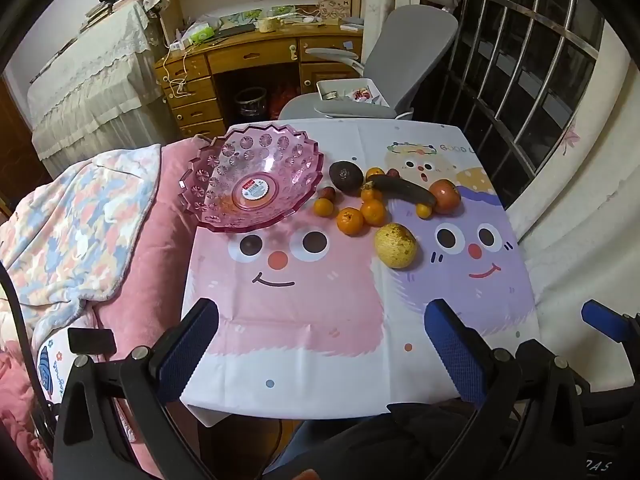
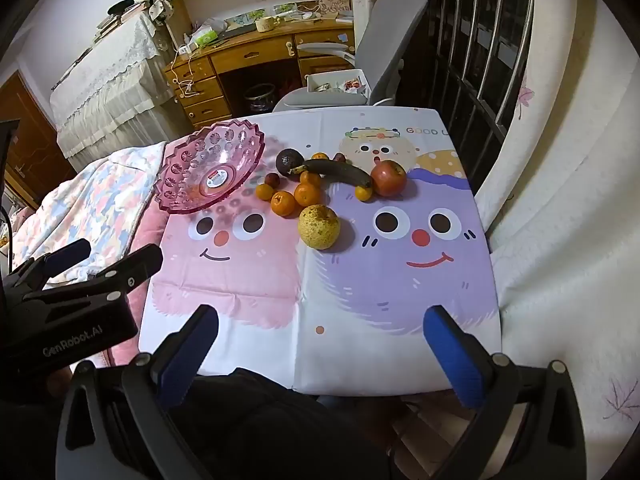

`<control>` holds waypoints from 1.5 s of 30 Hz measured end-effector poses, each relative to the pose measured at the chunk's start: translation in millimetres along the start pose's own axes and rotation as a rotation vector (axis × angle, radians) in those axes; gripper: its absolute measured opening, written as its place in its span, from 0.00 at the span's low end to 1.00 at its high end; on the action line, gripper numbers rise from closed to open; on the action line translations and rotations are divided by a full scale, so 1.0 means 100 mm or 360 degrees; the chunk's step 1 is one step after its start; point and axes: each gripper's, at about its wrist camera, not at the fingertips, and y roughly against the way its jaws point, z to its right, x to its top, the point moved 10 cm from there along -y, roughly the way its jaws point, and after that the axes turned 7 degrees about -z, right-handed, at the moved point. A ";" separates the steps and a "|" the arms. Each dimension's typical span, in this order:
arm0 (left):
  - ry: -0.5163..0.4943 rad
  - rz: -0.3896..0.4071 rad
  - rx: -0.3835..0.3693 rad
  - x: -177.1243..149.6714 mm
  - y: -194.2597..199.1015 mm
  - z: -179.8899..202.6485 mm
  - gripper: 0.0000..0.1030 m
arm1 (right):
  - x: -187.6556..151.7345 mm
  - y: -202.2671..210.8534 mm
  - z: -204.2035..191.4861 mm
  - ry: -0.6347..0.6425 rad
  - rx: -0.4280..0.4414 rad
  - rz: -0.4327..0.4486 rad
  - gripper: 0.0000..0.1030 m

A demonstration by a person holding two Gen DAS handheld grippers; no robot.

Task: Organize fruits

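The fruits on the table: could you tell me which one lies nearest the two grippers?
The yellow speckled pear, the largest pale fruit, alone in front of the cluster; the oranges and the rest sit farther back.

I see the scalloped pink bowl empty at the table's left edge. Right of it cluster a dark avocado, blackened banana, several oranges, red apple and, nearer me, a yellow pear.
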 end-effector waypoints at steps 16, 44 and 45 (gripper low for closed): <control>-0.0007 0.0002 0.0019 0.04 0.00 0.03 0.99 | 0.04 -0.04 -0.03 0.0004 -0.0003 -0.0006 1.00; -0.0107 0.0010 -0.0085 0.13 -0.09 -0.14 0.98 | 0.05 -0.06 -0.25 -0.0016 -0.0078 0.0018 1.00; -0.0115 0.0012 -0.0088 0.13 -0.09 -0.15 0.98 | 0.04 -0.06 -0.26 -0.0029 -0.0078 0.0023 1.00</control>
